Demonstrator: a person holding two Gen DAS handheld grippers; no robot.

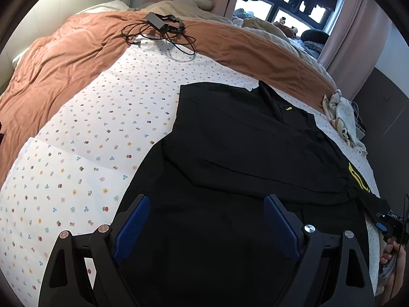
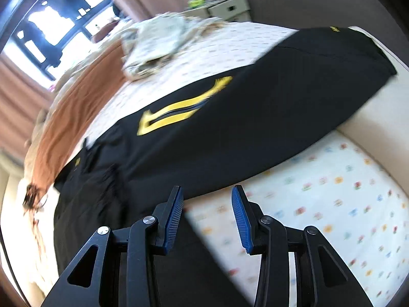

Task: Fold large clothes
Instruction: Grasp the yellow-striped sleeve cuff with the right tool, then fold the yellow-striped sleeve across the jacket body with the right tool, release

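Observation:
A large black garment (image 1: 245, 153) with yellow markings lies partly folded on the flowered white bed sheet (image 1: 84, 138). My left gripper (image 1: 205, 202) is open and empty, its blue pads hovering over the garment's near part. In the right wrist view the same black garment (image 2: 255, 117) shows a yellow print (image 2: 179, 107). My right gripper (image 2: 207, 194) is open and empty, just above the garment's near edge where it meets the sheet (image 2: 332, 192). That view is blurred by motion. The right gripper also shows in the left wrist view (image 1: 383, 217), at the garment's right edge.
An orange-brown duvet (image 1: 64, 58) is bunched along the far side of the bed, with a black charger and cables (image 1: 163, 28) on it. A crumpled pale patterned cloth (image 1: 342, 117) lies at the bed's right. Curtains and a window (image 1: 286, 2) stand behind.

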